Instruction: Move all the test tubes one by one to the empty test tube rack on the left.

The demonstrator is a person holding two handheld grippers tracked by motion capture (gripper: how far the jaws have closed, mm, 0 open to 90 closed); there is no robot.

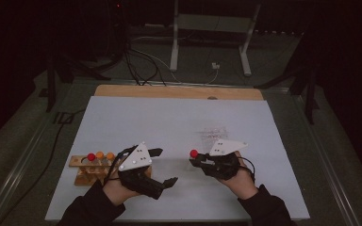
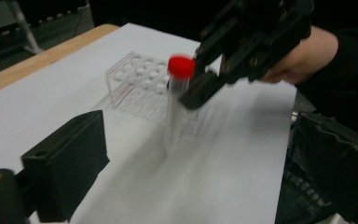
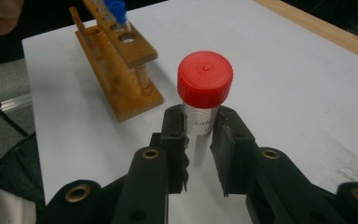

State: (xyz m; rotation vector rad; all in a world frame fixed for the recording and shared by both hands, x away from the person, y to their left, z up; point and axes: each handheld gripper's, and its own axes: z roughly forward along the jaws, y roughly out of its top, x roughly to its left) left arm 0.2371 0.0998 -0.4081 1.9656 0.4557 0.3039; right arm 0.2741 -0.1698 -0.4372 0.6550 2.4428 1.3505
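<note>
Right claw: closing tight on the red-capped tube, pinching just under the cap, tube standing upright.
Left claw: gaping open, holding nothing.
Wooden rack: sitting at nine o'clock on the tabletop.
Clear rack: waiting at twelve o'clock.
Advice: I'd be keeping the tube vertical, centring over a hole, lowering slowly.

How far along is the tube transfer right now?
Done: a red-capped clear plastic tube is out of the wooden rack. In hand: the right gripper clamps it upright. Left: tubes remain in that rack, the clear plastic rack looks empty, and the left gripper is open.
</note>
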